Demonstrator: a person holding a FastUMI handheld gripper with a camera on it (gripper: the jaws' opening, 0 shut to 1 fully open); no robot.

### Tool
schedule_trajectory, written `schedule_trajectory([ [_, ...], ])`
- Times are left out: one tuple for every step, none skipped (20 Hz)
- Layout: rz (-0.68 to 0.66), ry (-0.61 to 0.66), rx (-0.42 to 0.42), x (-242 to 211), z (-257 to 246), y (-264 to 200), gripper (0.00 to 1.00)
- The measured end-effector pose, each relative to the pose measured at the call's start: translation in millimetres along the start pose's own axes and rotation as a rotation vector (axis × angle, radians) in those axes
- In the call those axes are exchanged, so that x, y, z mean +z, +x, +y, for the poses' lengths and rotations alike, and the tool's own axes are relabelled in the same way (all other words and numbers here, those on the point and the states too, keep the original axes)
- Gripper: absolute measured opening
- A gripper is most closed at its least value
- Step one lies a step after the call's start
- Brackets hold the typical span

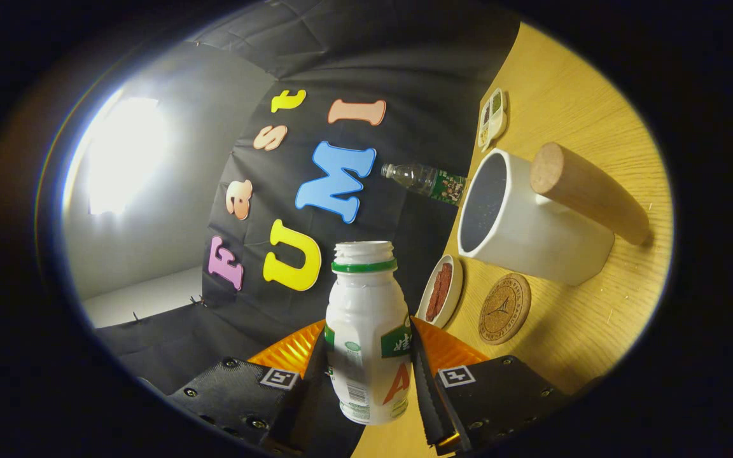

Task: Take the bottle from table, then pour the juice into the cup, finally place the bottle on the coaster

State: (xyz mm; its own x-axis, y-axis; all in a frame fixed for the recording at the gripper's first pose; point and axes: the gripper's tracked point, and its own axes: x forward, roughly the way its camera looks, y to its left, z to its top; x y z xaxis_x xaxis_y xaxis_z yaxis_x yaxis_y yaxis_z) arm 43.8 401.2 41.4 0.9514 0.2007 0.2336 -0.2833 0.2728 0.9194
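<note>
In the gripper view, the bottle [368,331] is white plastic with a green neck ring, a printed label and an uncapped mouth. It sits between the jaws, which are closed on its body from both sides. Its long axis runs straight ahead from the jaws, mouth leading. The bench [595,318] appears rolled sideways; on it, the white cup [532,222] with a wooden handle lies beyond the cork coaster [504,308].

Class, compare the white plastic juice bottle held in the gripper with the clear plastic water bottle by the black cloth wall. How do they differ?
The white plastic juice bottle is opaque; the clear plastic water bottle is see-through. The juice bottle's mouth is open, with a green ring below it; the water bottle's top looks capped. The juice bottle sits clamped between the gripper's fingers; the water bottle stands free on the wooden table, beyond the white cup. Both carry printed labels.
</note>
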Motion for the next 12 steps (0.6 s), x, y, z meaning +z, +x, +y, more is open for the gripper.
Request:
schedule_trajectory([
  [-0.001, 0.010, 0.002, 1, 0, 0, 0.65],
  [-0.001, 0.024, 0.005, 1, 0, 1, 0.65],
  [-0.001, 0.036, 0.009, 0, 0, 2, 0.65],
  [-0.004, 0.046, 0.012, 1, 0, 2, 0.65],
  [-0.005, 0.054, 0.012, 1, 0, 3, 0.65],
  [-0.005, 0.063, 0.012, 1, -1, 4, 0.65],
  [-0.005, 0.075, 0.013, 1, -1, 5, 0.65],
  [-0.008, 0.090, 0.014, 3, -2, 6, 0.65],
  [-0.013, 0.106, 0.017, 6, -2, 6, 0.65],
  [-0.020, 0.127, 0.017, 9, -3, 7, 0.65],
  [-0.031, 0.151, 0.014, 12, -4, 7, 0.65],
  [-0.039, 0.171, 0.015, 15, -4, 7, 0.64],
])
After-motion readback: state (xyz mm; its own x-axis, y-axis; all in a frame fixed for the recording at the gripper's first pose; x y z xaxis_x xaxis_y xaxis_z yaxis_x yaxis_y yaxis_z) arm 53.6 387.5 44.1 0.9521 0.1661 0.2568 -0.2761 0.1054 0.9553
